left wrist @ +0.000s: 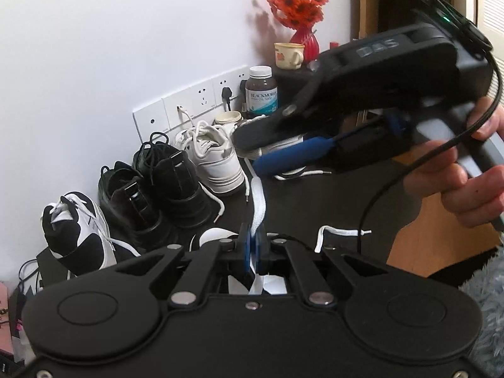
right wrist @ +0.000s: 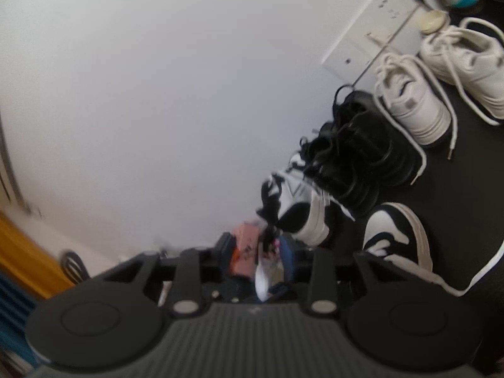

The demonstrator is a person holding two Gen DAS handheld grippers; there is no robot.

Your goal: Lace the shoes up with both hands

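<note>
Left gripper (left wrist: 252, 245): pinching the white lace (left wrist: 259, 201), pads closed flat on it.
Right gripper (right wrist: 256, 253): standing narrow, a white strip lying between its fingers; whether it is gripping, I cannot tell.
Lace: rising from the left gripper toward the white shoes (left wrist: 214, 154).
Panda shoe (right wrist: 397, 239): lying just right of the right gripper.
Doing it well: I judge keeping the lace flat and taut is helping.
Count: 2 white shoes, 2 black shoes (left wrist: 157, 189), 2 black-and-white shoes, 2 grippers.
</note>
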